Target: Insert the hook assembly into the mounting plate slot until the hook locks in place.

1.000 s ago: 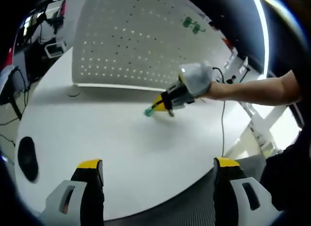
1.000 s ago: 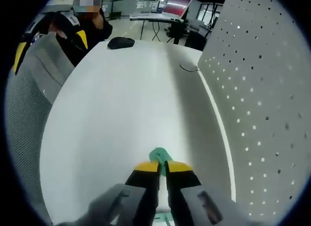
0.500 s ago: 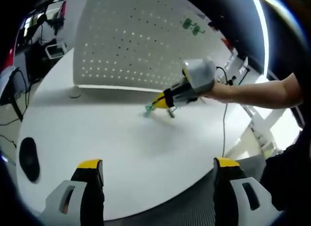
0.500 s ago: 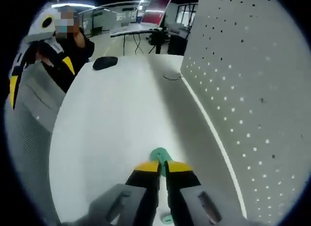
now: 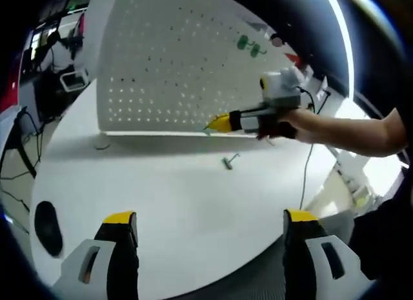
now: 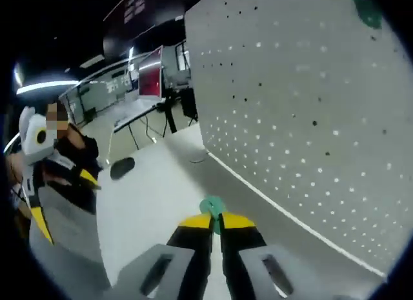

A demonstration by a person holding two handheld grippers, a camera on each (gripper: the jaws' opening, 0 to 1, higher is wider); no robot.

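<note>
Right hand-held gripper [image 6: 216, 226] is clamped on the green hook assembly [image 6: 211, 206], raised off the tabletop [image 5: 168, 184] near the perforated mounting plate [image 6: 310, 87] (standing upright). Left hand-held gripper [image 5: 205, 224] hangs back with jaws spread wide, grasping nothing; a small loose part [image 5: 229, 161] lies on the tabletop.

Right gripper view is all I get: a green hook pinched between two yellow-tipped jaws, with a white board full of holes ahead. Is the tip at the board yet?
Observer: From the left gripper view, the right gripper, clamping the hook, is off the table. Its tip is close to the bottom edge of the board; I cannot tell whether they touch.
Operator: Is anything lying underneath it?
Observer: Yes, a small green piece lies on the table, apart from that gripper.
Operator: And the other tool?
Observer: The left gripper has its jaws wide open, holding nothing.
</note>
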